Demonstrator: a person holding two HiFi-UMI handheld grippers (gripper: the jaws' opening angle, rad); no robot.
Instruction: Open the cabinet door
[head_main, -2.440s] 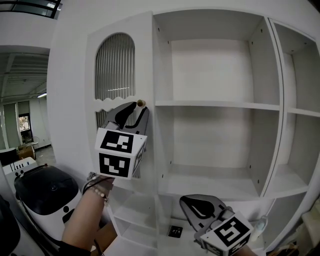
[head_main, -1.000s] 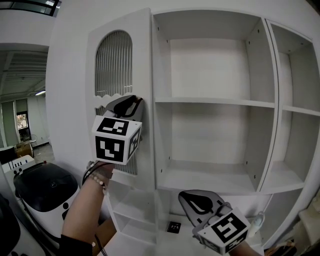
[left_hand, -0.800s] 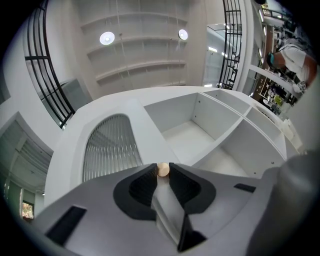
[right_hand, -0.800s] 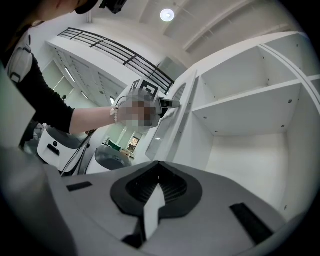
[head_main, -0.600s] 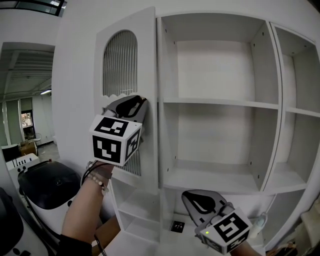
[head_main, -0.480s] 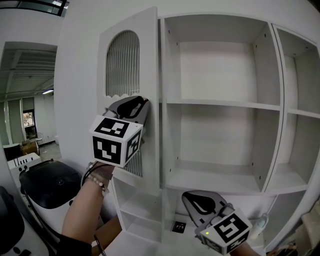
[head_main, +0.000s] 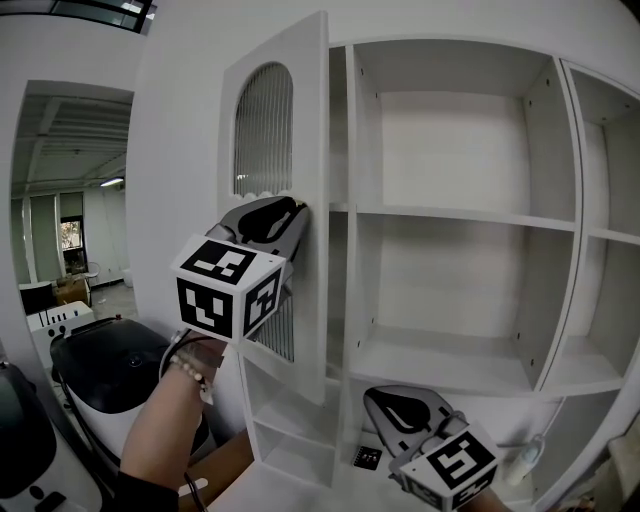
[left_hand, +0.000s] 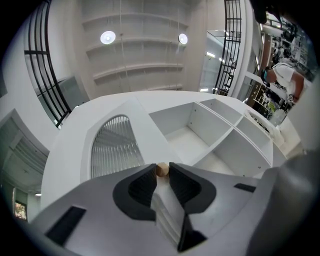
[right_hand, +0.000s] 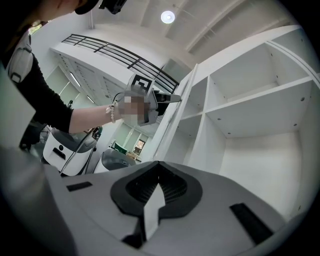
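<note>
Snugly in left tongs (left_hand: 161, 168), round wooden knob (left_hand: 162, 170) of arched door (head_main: 310, 130).

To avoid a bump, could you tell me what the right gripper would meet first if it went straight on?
Probably the cabinet's upright panel, just beside the open door, though depth is unclear.
</note>
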